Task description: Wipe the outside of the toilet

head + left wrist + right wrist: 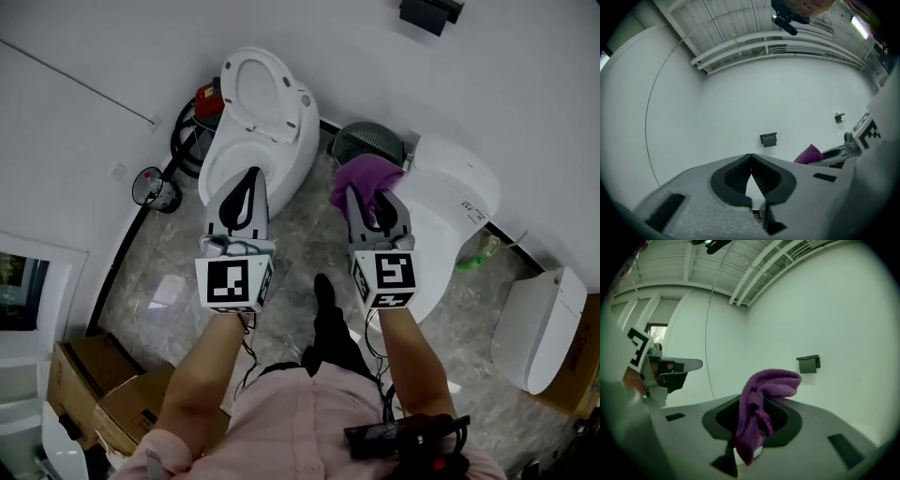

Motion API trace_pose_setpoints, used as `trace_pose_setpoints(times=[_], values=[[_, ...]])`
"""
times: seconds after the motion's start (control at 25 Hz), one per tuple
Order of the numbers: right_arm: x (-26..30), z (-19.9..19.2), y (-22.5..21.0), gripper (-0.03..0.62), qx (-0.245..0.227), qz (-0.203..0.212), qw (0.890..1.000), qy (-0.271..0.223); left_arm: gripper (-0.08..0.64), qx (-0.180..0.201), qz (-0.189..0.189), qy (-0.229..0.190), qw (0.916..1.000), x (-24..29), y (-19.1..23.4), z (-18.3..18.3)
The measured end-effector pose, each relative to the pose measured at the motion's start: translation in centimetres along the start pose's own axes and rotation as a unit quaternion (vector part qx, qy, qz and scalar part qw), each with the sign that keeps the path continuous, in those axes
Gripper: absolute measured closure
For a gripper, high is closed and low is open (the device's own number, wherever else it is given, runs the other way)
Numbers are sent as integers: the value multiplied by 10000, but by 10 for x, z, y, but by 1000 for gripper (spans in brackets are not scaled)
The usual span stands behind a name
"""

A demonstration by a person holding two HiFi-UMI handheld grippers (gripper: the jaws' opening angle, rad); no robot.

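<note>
The left gripper [751, 158] is clenched with nothing in it, its dark ribbed pads meeting at the tips. The right gripper [373, 202] grasps a crumpled purple terry cloth [757, 404], which bunches over its jaw tips and hangs between them. In the head view, a white ceramic toilet with a raised lid [292, 150] stands on the grey marbled floor [159, 272] beyond the left gripper. A second white toilet with a closed lid [450, 202] is just right of the cloth, beside a dark round bin [367, 142].
</note>
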State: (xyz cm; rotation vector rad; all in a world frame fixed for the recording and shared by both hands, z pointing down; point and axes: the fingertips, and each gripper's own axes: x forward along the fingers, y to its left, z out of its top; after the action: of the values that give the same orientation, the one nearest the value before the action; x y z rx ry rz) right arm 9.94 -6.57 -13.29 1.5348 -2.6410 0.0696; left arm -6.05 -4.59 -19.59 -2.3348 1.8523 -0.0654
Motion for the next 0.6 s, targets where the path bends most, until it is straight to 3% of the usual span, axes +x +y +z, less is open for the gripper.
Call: trace_pose_setpoints(times=[0.32, 0.6], values=[[97, -16, -52, 483, 154, 165, 9997, 117, 552, 20, 29, 271, 9996, 108, 16, -33], [152, -6, -68, 483, 153, 229, 9996, 50, 552, 45, 84, 149, 9998, 162, 35, -24]])
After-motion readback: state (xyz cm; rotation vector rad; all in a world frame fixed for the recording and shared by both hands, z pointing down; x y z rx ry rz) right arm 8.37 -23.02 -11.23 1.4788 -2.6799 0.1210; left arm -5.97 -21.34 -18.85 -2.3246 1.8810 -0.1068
